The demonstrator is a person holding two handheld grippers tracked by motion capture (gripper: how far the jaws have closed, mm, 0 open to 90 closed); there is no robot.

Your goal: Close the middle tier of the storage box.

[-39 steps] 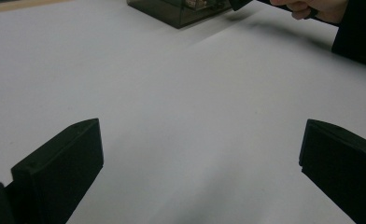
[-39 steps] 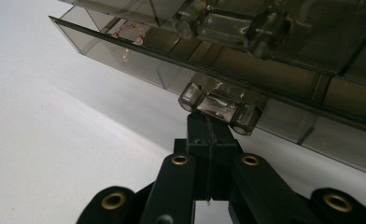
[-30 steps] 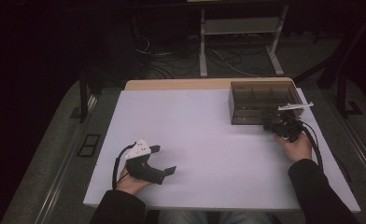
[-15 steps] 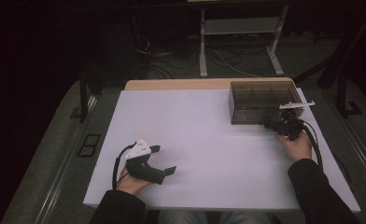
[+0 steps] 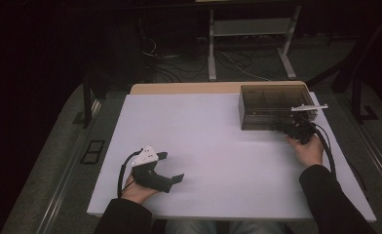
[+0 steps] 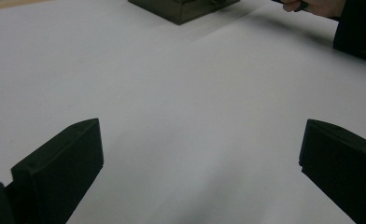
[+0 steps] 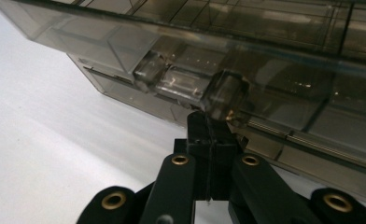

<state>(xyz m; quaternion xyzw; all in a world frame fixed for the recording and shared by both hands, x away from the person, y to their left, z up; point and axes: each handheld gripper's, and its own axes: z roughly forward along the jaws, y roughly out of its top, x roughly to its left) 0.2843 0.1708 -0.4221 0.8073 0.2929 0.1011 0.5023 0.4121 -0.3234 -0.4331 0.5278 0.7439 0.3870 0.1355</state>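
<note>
Right gripper [image 7: 208,140], jaws together, sits under the latch tab [image 7: 225,95] of the smoky clear plastic organiser box [image 5: 272,105], unmoved since a second ago. Left gripper [image 5: 172,168] rests with jaws apart; lid-lifting looks about to begin

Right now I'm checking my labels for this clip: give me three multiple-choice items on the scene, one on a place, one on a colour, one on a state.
1. Where does the smoky clear box stand on the white table?
A. far right corner
B. near left corner
C. centre

2. What colour is the plate on top of the left tool?
A. red
B. white
C. yellow

3. How do the right tool's jaws stand?
A. wide apart
B. shut, tips at the box's latch
C. around a cup

Answers:
1 A: the high view shows it at the far right.
2 B: the plate looks white from above.
3 B: the right gripper view shows the jaws together.
</note>
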